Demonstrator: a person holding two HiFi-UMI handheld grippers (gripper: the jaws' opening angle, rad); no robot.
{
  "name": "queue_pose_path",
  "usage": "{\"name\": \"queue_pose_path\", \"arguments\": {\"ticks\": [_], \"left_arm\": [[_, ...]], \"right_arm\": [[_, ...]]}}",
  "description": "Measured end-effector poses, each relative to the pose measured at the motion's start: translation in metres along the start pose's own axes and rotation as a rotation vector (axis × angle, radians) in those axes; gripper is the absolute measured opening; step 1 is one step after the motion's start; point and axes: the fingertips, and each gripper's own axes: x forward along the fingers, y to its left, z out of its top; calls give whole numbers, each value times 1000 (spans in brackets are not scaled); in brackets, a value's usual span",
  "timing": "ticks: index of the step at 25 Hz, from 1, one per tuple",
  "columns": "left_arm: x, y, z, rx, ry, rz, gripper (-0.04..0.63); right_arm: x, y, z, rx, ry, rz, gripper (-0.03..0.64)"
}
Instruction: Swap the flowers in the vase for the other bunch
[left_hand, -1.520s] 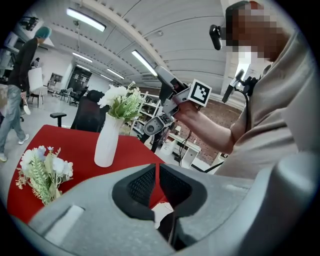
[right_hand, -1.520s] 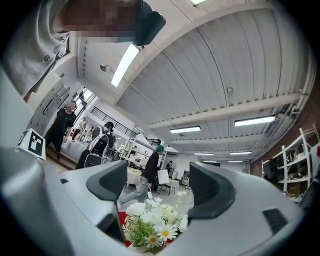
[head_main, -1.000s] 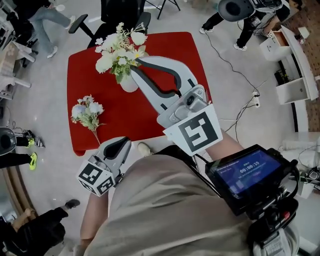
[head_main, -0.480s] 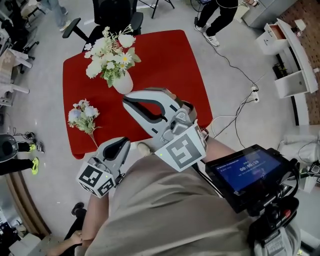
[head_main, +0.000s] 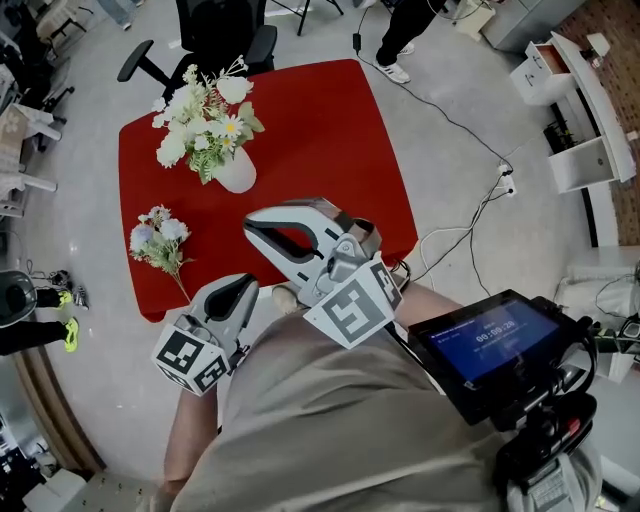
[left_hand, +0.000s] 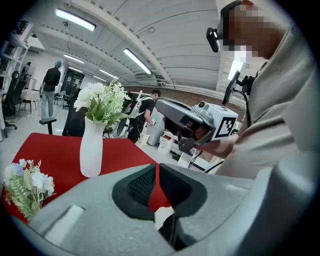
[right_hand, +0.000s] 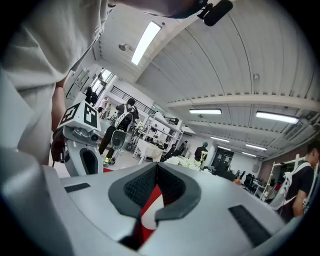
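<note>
- Left gripper (head_main: 238, 288): the jaws are closed together with nothing between the pads. I hold it close to my body, short of the table's near edge.
- Right gripper (head_main: 252, 224): the jaws are closed and empty. It sits over the near edge of the red table (head_main: 330, 120), well apart from the vase.
- Vase (head_main: 237, 172): white and upright on the far left of the table. It holds the white-and-green bunch (head_main: 200, 115), stems inside.
- Other bunch (head_main: 155, 235): pale blue and white, lying flat near the table's left edge, near the vase but apart from it.
- Step in hand: I judge this fits two stages. Either the white bunch awaits removal, or it is the replacement already seated and the pale bunch is the one taken out.
- Next move: any further handling of stems would call for opened jaws and a steadied vase.
</note>
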Motion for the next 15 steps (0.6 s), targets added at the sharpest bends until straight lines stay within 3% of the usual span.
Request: {"name": "queue_pose_path", "arguments": {"ticks": [15], "left_arm": [[45,-12,13,-12,6,-5,29]], "right_arm": [[-22,-15,-32,14,37,59,12]]}}
